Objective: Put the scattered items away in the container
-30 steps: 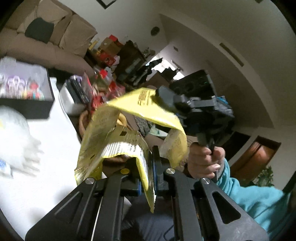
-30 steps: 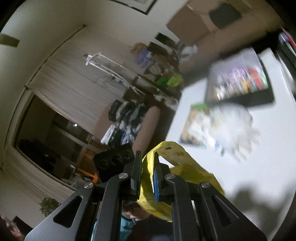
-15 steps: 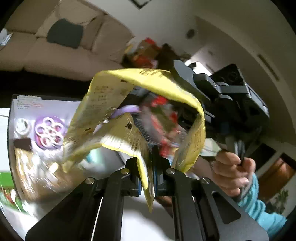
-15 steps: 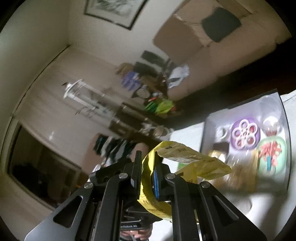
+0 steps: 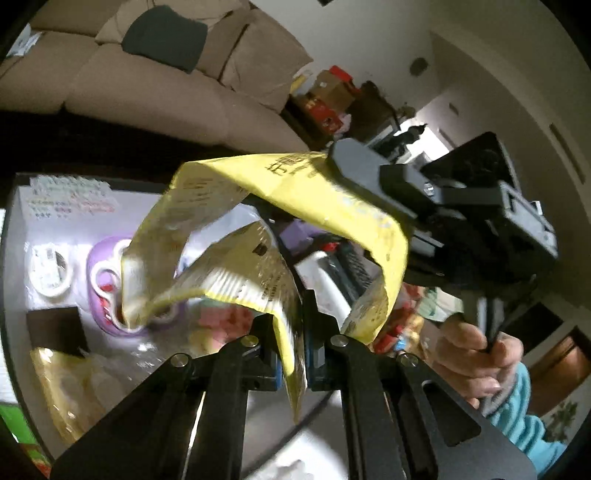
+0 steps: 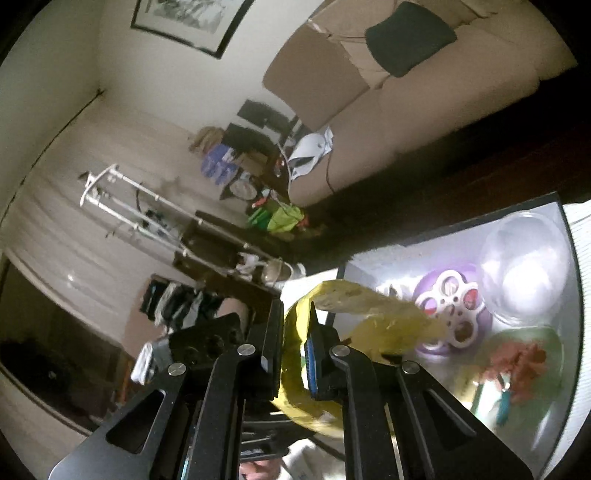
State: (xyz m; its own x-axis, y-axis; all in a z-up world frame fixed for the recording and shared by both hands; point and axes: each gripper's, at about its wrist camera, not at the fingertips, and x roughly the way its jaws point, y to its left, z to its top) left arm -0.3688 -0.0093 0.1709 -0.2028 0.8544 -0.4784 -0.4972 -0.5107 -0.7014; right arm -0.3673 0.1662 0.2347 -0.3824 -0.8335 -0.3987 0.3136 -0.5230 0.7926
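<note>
- Beige sofa (image 5: 155, 85) with a dark cushion (image 5: 164, 38) fills the background of a cluttered living room; a framed picture (image 6: 188, 22) hangs on the wall in the right wrist view.
- Below the grippers sits the container (image 6: 452, 227), a dark-walled box with a pale interior.
- Inside it lie a purple ring-shaped holder (image 6: 452, 312), a clear dome (image 6: 524, 273), a green dish with red pieces (image 6: 517, 365), and a white coil (image 5: 50, 273); some are blurred.
- A yellow packet (image 5: 325, 195), printed with dark text, arches in the air above the container, bent into a loop between the two tools.
- The left gripper (image 5: 293, 343) pinches one end of the yellow packet between its closed fingers.
- The right gripper (image 6: 293, 343) clamps the other end; in the left wrist view its fingers press down on the packet's upper fold.
- The right hand (image 5: 476, 360), in a teal sleeve (image 5: 524, 413), grips the handle of that tool.
</note>
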